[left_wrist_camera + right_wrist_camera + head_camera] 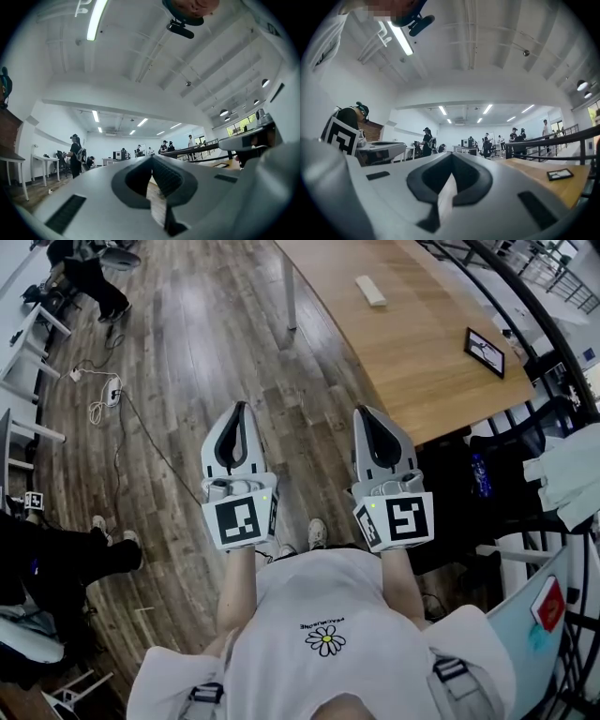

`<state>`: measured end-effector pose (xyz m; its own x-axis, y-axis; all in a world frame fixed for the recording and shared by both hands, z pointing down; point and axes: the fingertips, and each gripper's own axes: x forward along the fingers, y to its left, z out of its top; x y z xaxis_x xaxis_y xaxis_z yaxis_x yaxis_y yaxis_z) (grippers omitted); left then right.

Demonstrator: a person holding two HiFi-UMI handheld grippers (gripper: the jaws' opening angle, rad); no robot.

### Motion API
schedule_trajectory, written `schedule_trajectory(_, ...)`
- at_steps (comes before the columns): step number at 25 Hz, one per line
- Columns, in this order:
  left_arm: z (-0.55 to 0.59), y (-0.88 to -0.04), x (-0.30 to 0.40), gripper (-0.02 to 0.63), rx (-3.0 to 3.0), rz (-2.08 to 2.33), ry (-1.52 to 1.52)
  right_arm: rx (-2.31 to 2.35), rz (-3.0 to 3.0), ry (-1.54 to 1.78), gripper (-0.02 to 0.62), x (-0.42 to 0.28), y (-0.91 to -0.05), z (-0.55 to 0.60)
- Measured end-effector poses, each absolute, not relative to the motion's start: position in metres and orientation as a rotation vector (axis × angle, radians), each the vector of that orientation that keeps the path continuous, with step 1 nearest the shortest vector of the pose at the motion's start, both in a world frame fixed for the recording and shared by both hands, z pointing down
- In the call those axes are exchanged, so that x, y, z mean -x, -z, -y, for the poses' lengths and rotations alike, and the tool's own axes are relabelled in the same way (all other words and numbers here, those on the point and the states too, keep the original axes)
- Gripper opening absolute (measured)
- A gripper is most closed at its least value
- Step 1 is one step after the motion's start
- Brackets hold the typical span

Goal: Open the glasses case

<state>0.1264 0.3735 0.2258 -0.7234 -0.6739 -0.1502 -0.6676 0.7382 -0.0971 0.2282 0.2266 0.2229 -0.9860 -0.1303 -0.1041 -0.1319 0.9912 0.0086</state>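
A white oblong object (pixel 371 290), which may be the glasses case, lies far off on the wooden table (pixel 412 343). My left gripper (pixel 241 411) is held over the wooden floor in front of the person, jaws shut and empty. My right gripper (pixel 365 414) is beside it at the same height, near the table's front corner, also shut with nothing in it. In the left gripper view the left gripper (pixel 152 157) has its jaws meeting at the tip and points level into the room. The right gripper view shows the right gripper (pixel 451 155) the same way, with the table (pixel 553 185) at its right.
A small black-framed tablet (pixel 485 351) lies on the table's right side. A black chair (pixel 487 474) and a railing stand right of the table. Cables (pixel 101 395) lie on the floor at left, near desks and a seated person's legs (pixel 66 559). Several people stand far back in the room.
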Motion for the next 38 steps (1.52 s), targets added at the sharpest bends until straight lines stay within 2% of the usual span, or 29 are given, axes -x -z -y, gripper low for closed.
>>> schedule_trajectory(19,-0.339,-0.211,-0.075,0.017,0.987,-2.697,0.012,0.225,-2.977,-0.071,0.008,-0.203,-0.223,-0.166)
schedule_trajectory(26,-0.313,-0.178,-0.004,0.017,0.963,-2.601,-0.055,0.251,-2.993,-0.154,0.008,-0.156,-0.231,-0.147)
schedule_trajectory(38,-0.225,-0.220,0.144,0.017,1.157,-2.639,-0.171,0.441,-3.099,-0.140,0.008,-0.025,-0.268,-0.070)
